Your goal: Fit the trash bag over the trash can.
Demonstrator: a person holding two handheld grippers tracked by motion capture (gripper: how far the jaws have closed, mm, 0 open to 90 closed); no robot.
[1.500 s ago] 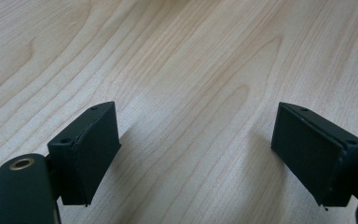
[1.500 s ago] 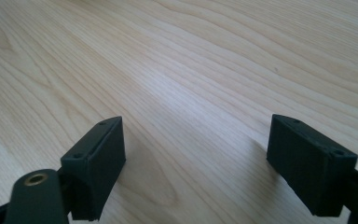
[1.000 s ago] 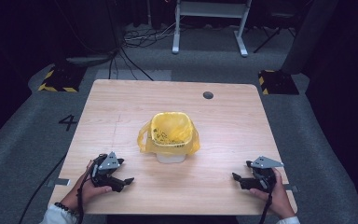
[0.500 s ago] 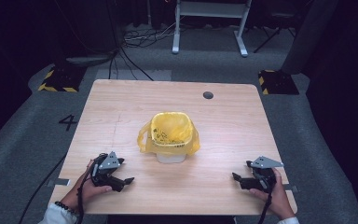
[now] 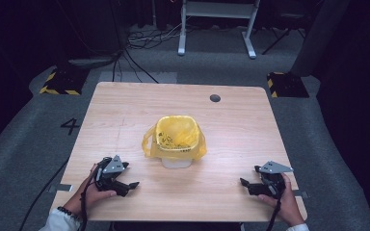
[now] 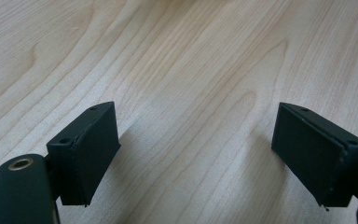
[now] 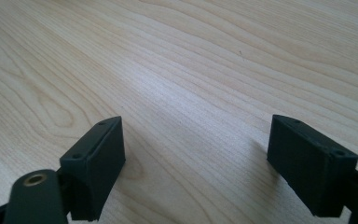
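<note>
The left hand-held gripper [image 5: 125,184] and the right hand-held gripper [image 5: 248,185] were rested low on the wooden surface [image 5: 125,115] near its front edge, each with jaws spread wide apart and nothing between them. A small white bin [image 5: 177,161] lined with a yellow bag [image 5: 178,137] was seen mid-surface, well apart from both.

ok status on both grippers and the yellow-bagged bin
Left gripper open, right gripper open, both empty, near table edge. Bin mid-table, untouched. Path clear.
</note>
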